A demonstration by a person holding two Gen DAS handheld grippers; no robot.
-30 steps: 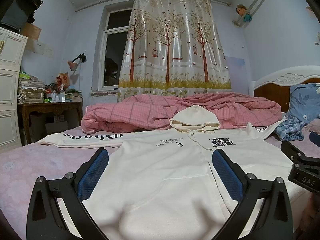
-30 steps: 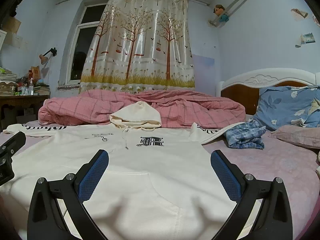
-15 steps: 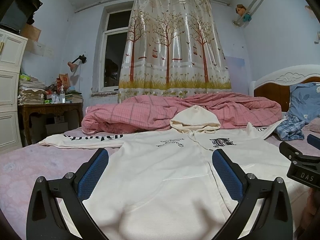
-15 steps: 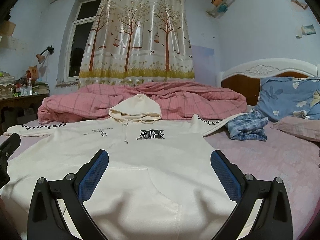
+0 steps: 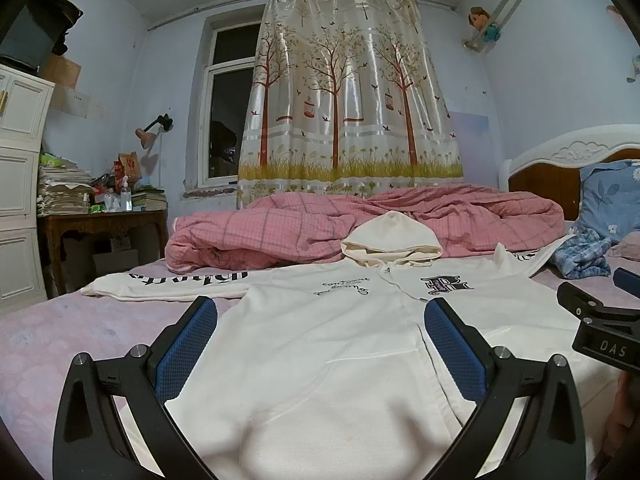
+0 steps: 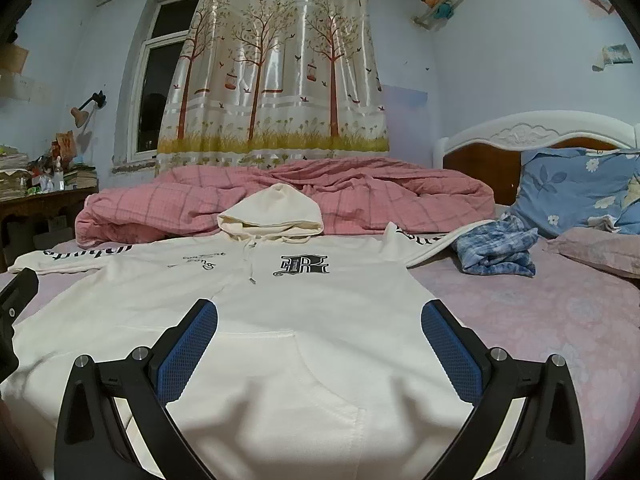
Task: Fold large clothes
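Note:
A cream hoodie (image 5: 332,344) lies flat, front up, on the pink bed sheet (image 5: 60,340), hood toward the far side and sleeves spread left and right. It also shows in the right wrist view (image 6: 304,320). My left gripper (image 5: 320,320) is open and empty, low over the hoodie's hem on its left half. My right gripper (image 6: 319,316) is open and empty, low over the hem on its right half. Each gripper's body shows at the edge of the other's view.
A rumpled pink checked quilt (image 5: 360,224) lies behind the hood. A crumpled blue cloth (image 6: 496,252) and blue floral pillows (image 6: 576,192) sit at the right by the headboard (image 6: 520,140). A cluttered wooden desk (image 5: 100,220) and white cabinet (image 5: 16,184) stand left.
The right gripper has tilted and moved slightly so the hoodie sits higher and nearer in its view. The left gripper has barely moved. Both stay open.

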